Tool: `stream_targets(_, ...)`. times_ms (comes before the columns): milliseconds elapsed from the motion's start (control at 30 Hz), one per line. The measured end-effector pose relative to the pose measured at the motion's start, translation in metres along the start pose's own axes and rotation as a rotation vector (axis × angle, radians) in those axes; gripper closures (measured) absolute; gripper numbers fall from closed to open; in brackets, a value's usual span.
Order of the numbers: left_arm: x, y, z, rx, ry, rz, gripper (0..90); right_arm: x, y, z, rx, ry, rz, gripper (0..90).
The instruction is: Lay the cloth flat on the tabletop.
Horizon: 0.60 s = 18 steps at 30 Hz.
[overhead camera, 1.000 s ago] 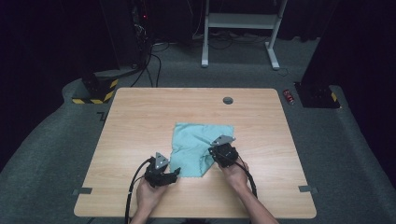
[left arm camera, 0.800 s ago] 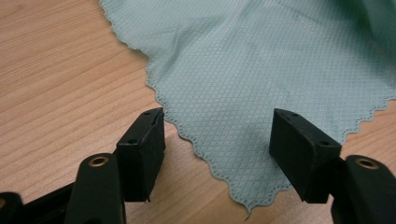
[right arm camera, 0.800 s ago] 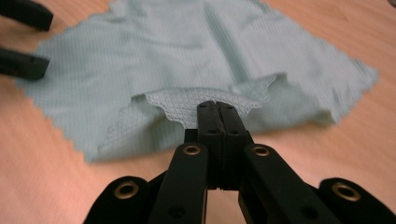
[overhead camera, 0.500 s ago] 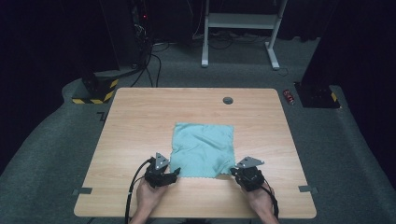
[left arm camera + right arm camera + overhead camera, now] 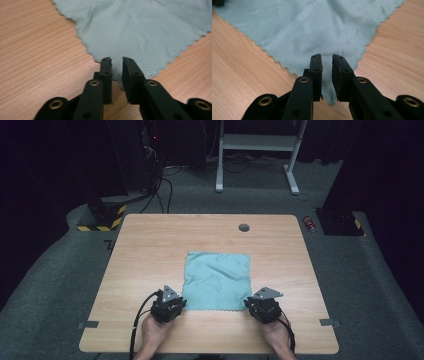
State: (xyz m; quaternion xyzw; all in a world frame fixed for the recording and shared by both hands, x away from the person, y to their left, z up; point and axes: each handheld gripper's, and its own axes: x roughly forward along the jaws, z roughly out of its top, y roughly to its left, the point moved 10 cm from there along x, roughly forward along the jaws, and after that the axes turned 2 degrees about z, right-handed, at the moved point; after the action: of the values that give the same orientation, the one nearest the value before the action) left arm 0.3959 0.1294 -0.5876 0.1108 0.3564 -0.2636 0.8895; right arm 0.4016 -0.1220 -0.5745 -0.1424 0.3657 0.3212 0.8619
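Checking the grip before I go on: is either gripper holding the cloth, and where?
Nothing is held. The left gripper, jaws just closing, and the right gripper, jaws just opening, each stand gapped over a near corner of the flat cloth.

1. Your cloth (image 5: 150, 27) is a pale teal woven microfibre, matt, with a fine diamond-grid texture and a scalloped, pinked edge.
2. The table (image 5: 150, 245) you work on looks like light wood-grain laminate, smooth with a soft sheen.
3. Your left gripper (image 5: 117, 60) and right gripper (image 5: 327, 57) have matt black plastic jaws set with brass-coloured metal eyelets.
4. The floor (image 5: 60, 285) around you is grey, rough carpet.
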Motion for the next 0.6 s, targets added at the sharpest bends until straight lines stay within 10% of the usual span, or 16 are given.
stream_targets(367,-0.012,-0.014,-0.009,0.049,0.037,-0.046,89.5,-0.006,0.001,-0.023,-0.020,0.061,0.024,90.0)
stream_targets(600,-0.011,-0.015,0.011,0.048,-0.019,-0.038,61.2,-0.002,0.003,0.002,-0.028,-0.017,0.033,85.1)
